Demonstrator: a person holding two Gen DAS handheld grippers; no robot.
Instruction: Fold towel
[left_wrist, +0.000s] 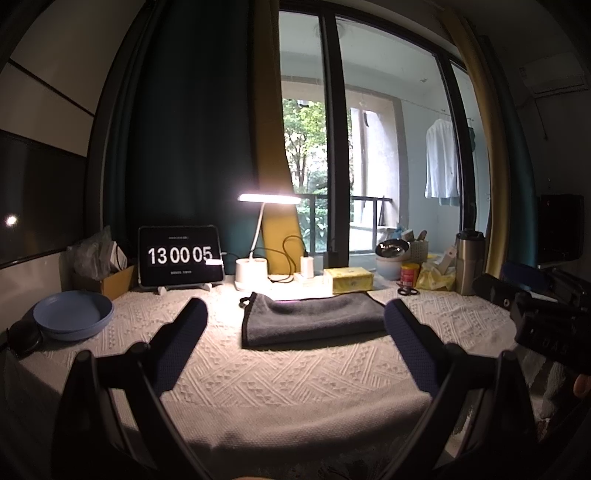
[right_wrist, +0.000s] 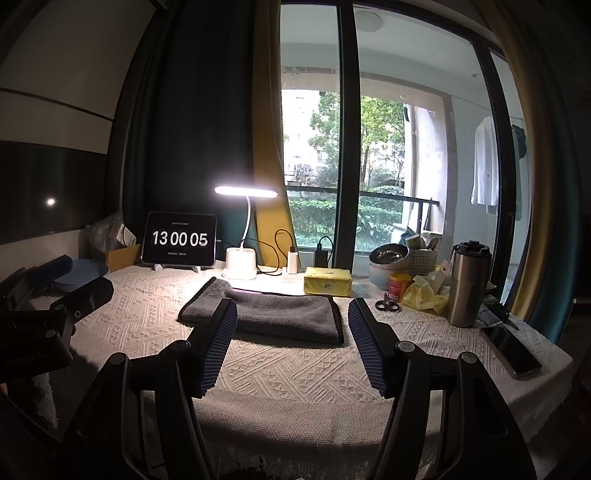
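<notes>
Left wrist view: my left gripper (left_wrist: 295, 325) gapes empty over the white tablecloth (left_wrist: 295, 384); folded grey towel (left_wrist: 314, 317) lies beyond, blue plate (left_wrist: 72, 314) far left. Right view adds my right gripper (right_wrist: 291, 325), spread empty, and a phone (right_wrist: 511, 350).

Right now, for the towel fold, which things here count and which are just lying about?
Job:
grey towel, already folded over
left gripper, jaws open
right gripper, jaws open

Lying about:
blue plate
tablet clock
desk lamp
tissue box
steel tumbler
scissors
phone
</notes>
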